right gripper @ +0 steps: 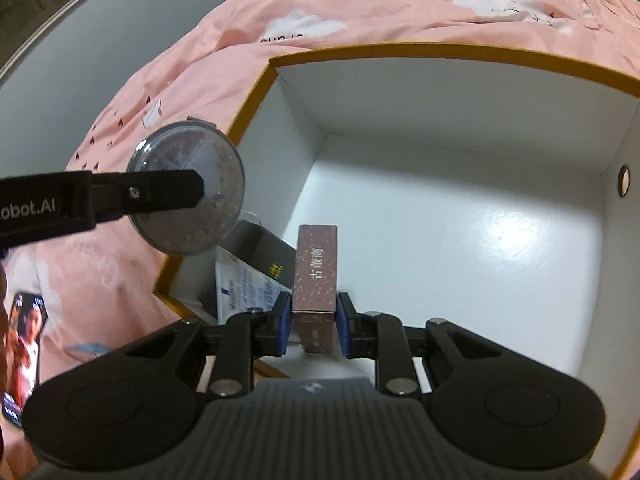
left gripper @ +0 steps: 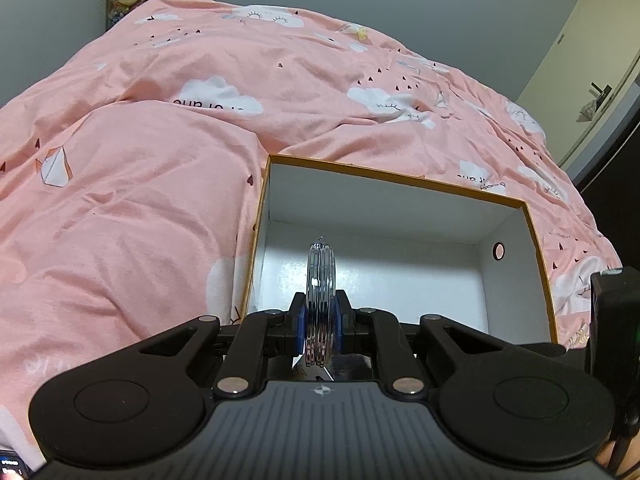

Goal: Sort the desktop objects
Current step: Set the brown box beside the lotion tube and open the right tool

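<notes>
the left claw (left gripper: 320, 320) is clamped on a clear round case (left gripper: 321, 276), held on edge between the blue pads over the near wall of an open white box with an orange rim (left gripper: 400, 178); the box sits on a bed covered by a pink cloud-print quilt (left gripper: 160, 160). from the right wrist view the same round case (right gripper: 188, 188) shows flat-on, speckled inside, hanging beside the box's left wall with the left claw's black finger (right gripper: 168, 192) across it. the right claw (right gripper: 314, 320) is closed on a narrow pinkish-brown carton (right gripper: 316, 268) with printed characters, held inside the box near its left corner. just left of the carton, a dark box (right gripper: 264, 248) and a white-and-blue package (right gripper: 244, 288) lean against the wall. a phone (right gripper: 22, 344) lies on the quilt outside.
</notes>
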`<state>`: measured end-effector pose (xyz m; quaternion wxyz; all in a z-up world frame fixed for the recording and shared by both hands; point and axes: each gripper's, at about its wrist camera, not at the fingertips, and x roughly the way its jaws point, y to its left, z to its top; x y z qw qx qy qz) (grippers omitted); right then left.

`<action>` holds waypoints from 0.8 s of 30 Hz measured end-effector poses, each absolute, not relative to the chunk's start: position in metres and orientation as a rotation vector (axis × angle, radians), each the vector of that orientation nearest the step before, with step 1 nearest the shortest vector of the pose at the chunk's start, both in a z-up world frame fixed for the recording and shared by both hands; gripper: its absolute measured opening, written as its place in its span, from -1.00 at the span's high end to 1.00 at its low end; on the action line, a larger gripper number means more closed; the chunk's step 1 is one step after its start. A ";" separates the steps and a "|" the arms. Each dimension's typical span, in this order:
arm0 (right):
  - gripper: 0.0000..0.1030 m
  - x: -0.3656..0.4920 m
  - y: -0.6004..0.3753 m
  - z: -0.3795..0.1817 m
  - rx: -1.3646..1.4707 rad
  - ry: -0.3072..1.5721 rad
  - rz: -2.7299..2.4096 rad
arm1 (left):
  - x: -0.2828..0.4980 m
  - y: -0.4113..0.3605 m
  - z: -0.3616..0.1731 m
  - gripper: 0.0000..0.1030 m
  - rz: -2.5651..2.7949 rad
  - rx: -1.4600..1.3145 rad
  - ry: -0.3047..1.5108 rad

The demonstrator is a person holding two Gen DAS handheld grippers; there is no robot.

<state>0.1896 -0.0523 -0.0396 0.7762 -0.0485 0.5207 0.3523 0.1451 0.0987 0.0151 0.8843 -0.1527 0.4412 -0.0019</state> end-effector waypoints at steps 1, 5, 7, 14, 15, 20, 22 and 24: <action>0.46 0.188 -0.050 -0.039 -0.107 1.126 0.771 | 0.145 0.099 0.015 0.71 -0.002 -0.318 0.918; 0.41 0.186 -0.050 -0.040 -0.077 1.163 0.818 | 0.145 0.099 0.017 0.71 0.001 -0.320 0.916; 0.41 0.187 -0.052 -0.040 -0.062 1.170 0.830 | 0.145 0.099 0.017 0.71 0.000 -0.320 0.917; 0.31 0.191 -0.070 -0.035 -0.005 1.172 0.857 | 0.144 0.089 0.022 0.71 -0.059 -0.333 0.915; 0.28 0.191 -0.076 -0.030 -0.007 1.148 0.856 | 0.144 0.087 0.022 0.71 -0.069 -0.337 0.915; 0.24 0.200 -0.101 -0.014 -0.075 1.043 0.748 | 0.152 0.072 0.021 0.71 -0.156 -0.377 0.923; 0.24 0.207 -0.108 -0.014 -0.098 1.024 0.711 | 0.158 0.061 0.017 0.70 -0.184 -0.356 0.941; 0.25 0.213 -0.108 -0.017 -0.158 1.011 0.694 | 0.168 0.051 0.007 0.70 -0.198 -0.346 0.991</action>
